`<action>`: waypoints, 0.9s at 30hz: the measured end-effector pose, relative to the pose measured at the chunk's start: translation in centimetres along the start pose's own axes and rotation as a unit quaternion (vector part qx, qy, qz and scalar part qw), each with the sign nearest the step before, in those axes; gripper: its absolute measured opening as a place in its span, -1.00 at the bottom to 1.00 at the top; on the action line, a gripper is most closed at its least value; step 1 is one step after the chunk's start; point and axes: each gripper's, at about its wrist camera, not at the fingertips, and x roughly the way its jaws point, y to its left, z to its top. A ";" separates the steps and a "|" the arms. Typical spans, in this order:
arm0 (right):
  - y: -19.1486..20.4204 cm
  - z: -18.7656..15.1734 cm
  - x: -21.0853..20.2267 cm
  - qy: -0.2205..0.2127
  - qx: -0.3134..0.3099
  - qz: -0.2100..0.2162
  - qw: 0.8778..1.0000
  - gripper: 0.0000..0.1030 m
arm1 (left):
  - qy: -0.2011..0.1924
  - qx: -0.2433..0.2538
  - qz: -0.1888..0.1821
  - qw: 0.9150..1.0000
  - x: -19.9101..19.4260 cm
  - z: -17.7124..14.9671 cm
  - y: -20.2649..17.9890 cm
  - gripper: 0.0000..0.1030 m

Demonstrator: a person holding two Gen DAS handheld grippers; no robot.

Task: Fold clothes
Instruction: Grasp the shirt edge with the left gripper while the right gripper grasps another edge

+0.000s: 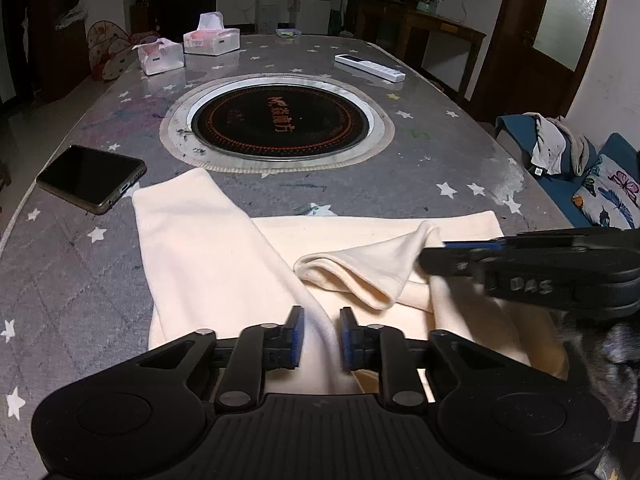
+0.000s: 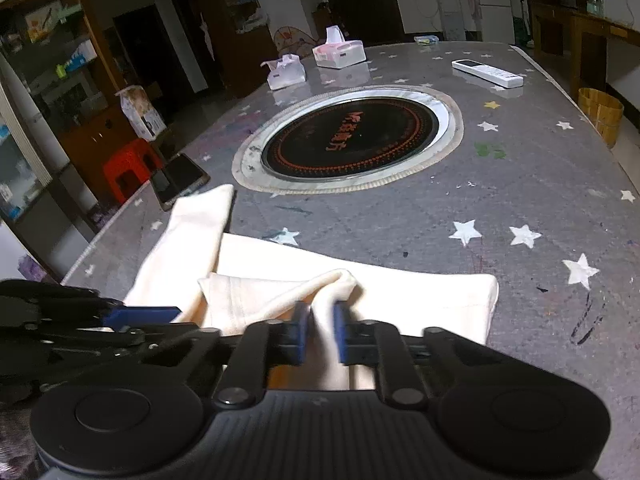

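Note:
A cream garment [image 1: 208, 248] lies on the near part of the grey star-patterned table [image 1: 440, 152], with one long part reaching toward the phone and a sleeve folded over its middle. My left gripper [image 1: 320, 320] is open, its blue pads on either side of a raised fold of the cloth. My right gripper [image 2: 320, 316] is also open around a bunched ridge of the garment [image 2: 280, 292]. The right gripper shows in the left wrist view [image 1: 532, 264], lying across the garment's right side. The left gripper's fingers [image 2: 136, 314] show at the left of the right wrist view.
A round black induction hob [image 1: 280, 120] is set in the table's middle. A dark phone [image 1: 92, 178] lies left of the garment. Two tissue packs [image 1: 210, 38] and a white remote [image 1: 370, 67] lie at the far end. A sofa with clothes [image 1: 560, 152] stands to the right.

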 end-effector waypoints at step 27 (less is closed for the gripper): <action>-3.5 -8.2 -18.5 -0.151 0.047 -0.106 0.982 -0.94 | -0.106 -0.095 0.028 0.989 -13.9 -7.9 7.4 -0.95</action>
